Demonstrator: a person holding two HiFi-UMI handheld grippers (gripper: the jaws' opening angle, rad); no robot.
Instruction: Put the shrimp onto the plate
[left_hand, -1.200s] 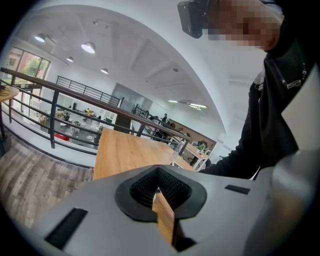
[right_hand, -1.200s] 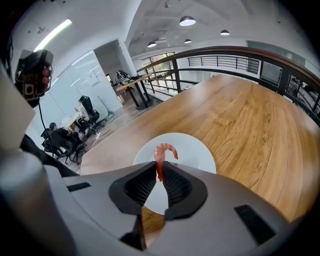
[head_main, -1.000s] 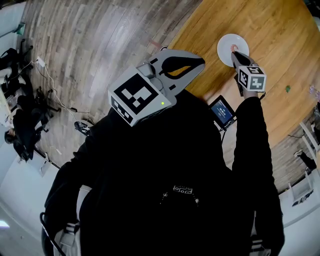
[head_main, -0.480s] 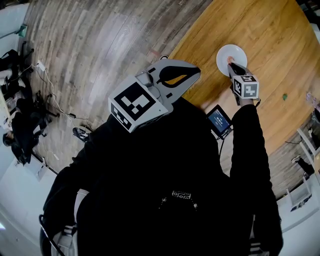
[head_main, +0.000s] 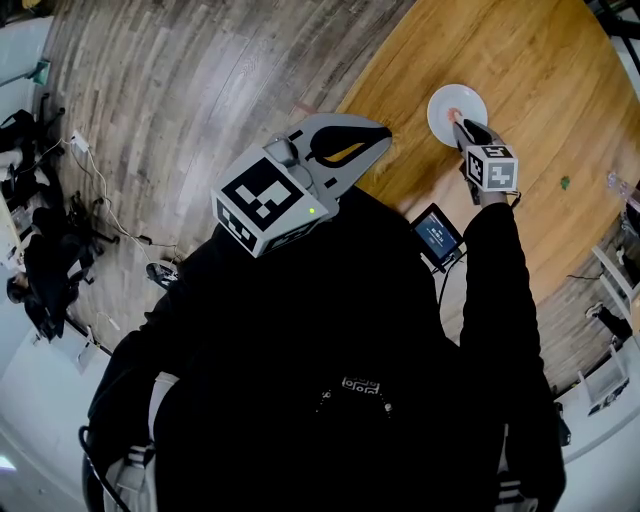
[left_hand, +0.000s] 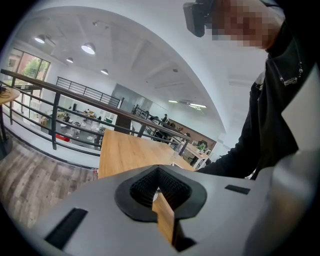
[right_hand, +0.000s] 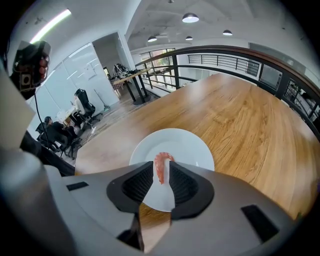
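I read the right gripper (right_hand: 160, 176) as pinching the shrimp (right_hand: 160, 165); in its own view the pink body stands upright in the narrow slot between the two ribbed pads (right_hand: 137, 182), touching both, and its curled end pokes out past the tips; the part deeper in the slot I cannot follow. Behind it lies the white plate (right_hand: 192, 145), so the shrimp hangs over the plate's near half, held and not lying on it; whether it touches the surface I cannot tell. From the head view the plate (head_main: 443, 98) sits on the wooden table (head_main: 540, 60), far and to the right, with the right gripper (head_main: 459, 122) reaching over its near rim. The left gripper (head_main: 383, 130) is held well apart to the left, near the table's left edge; in its own view the left gripper's (left_hand: 158, 188) tips are pressed together with nothing between them. A small screen (head_main: 437, 233) sits at the table's near edge.
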